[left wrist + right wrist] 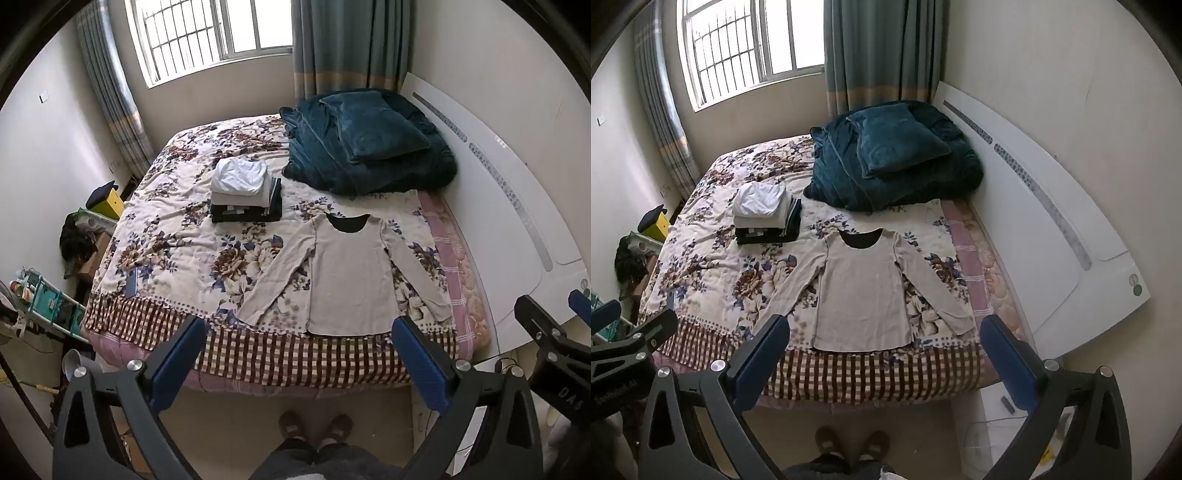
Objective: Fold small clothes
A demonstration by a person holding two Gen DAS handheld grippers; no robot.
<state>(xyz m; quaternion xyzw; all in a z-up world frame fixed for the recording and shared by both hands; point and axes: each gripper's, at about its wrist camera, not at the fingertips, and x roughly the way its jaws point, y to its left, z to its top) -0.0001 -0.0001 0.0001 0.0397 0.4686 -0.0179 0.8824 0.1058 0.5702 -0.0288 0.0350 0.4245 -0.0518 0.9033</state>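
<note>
A beige long-sleeved shirt [347,273] lies flat on the floral bedspread near the bed's front edge, neck toward the far side, both sleeves spread out; it also shows in the right wrist view [860,291]. A stack of folded clothes [245,192] with a white piece on top sits behind it to the left, also in the right wrist view [766,214]. My left gripper [299,332] is open and empty, held above the floor in front of the bed. My right gripper [884,330] is open and empty beside it.
A dark teal blanket and pillow [365,144] are heaped at the far right of the bed. A white headboard [1052,229] runs along the right. Clutter and a rack [48,299] stand left of the bed. The person's slippered feet [314,428] are on the floor.
</note>
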